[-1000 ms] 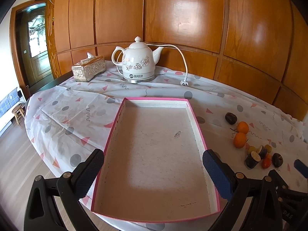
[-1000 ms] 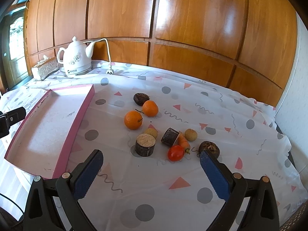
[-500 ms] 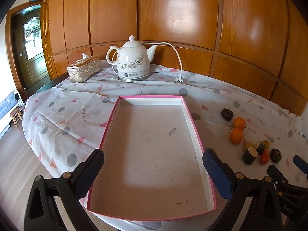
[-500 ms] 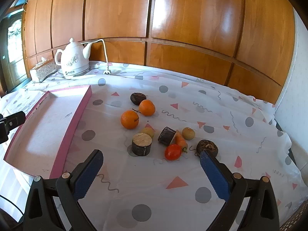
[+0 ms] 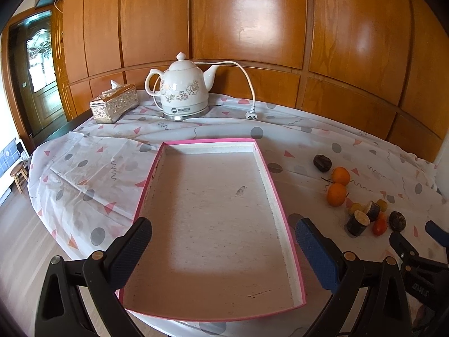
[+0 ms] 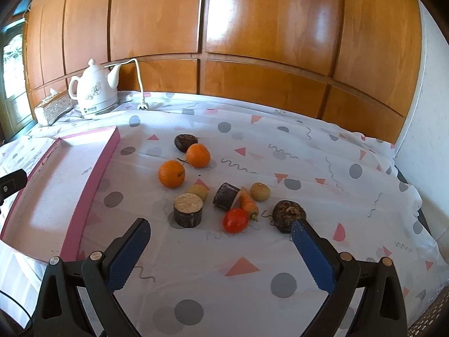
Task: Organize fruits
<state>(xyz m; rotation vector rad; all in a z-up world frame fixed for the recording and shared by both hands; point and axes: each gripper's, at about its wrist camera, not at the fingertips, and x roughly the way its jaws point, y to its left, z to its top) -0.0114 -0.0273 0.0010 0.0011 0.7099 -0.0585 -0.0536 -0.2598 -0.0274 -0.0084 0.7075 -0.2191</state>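
A shallow pink-rimmed tray lies bare on the patterned tablecloth. To its right sits a cluster of produce: two oranges, a red tomato, a small carrot, two dark cut cylinders, two dark round fruits and two small tan fruits. My left gripper hovers open over the tray's near end. My right gripper is open just in front of the cluster, holding nothing.
A white ceramic kettle with a cord and plug stands at the back by the wood-panelled wall. A gold tissue box sits to its left. The table edge drops off at left, and a white wall rises at right.
Both grippers have drawn back slightly, so the tray and the fruit cluster sit a little farther off. Both stay open and nothing on the table has moved.
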